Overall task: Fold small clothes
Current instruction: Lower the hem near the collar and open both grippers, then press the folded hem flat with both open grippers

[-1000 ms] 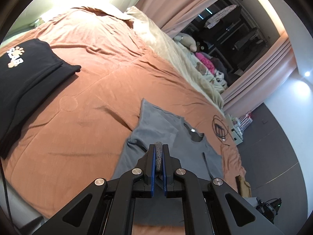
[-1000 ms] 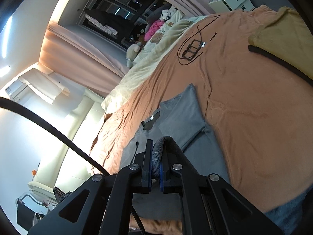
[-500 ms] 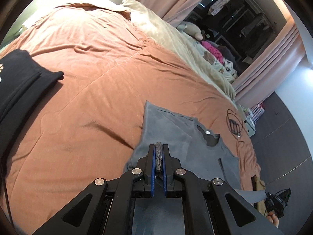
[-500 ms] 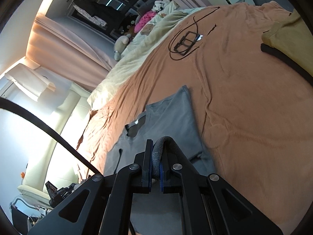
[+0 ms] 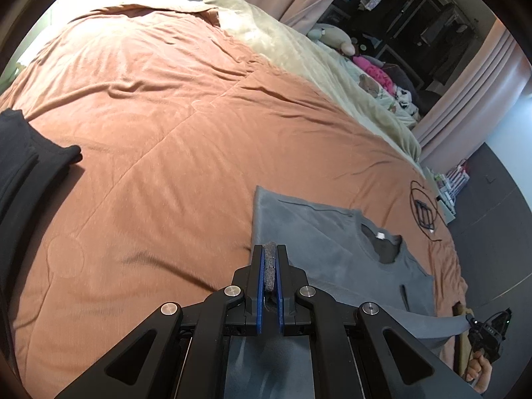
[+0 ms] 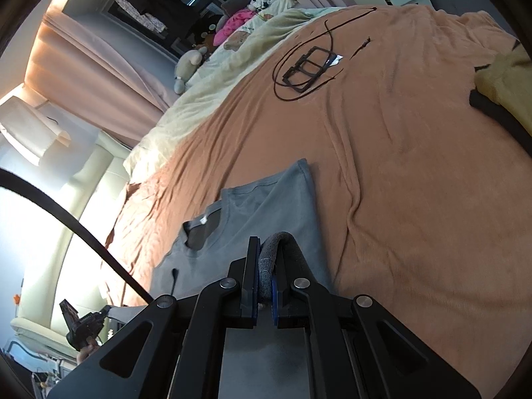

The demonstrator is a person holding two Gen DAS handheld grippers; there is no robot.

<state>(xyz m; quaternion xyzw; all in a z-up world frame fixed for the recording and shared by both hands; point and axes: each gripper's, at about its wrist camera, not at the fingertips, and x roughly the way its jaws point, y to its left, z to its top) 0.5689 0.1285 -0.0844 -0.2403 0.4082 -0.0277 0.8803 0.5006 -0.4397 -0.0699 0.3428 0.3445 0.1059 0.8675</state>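
Left wrist view: my left gripper (image 5: 270, 259) and right gripper (image 6: 270, 259) both pinch the grey shirt (image 5: 319, 242) hem; uneven pulling could skew the fold on the bed (image 5: 166, 116).

Black garment (image 5: 23, 173) cut by frame edge; yellow garment (image 6: 508, 79) likewise.

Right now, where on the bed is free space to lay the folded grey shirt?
The widest bare patch of orange blanket lies between the black garment and the grey shirt. It is crowded past the shirt's collar, where a coiled cable lies, and by the yellow garment.
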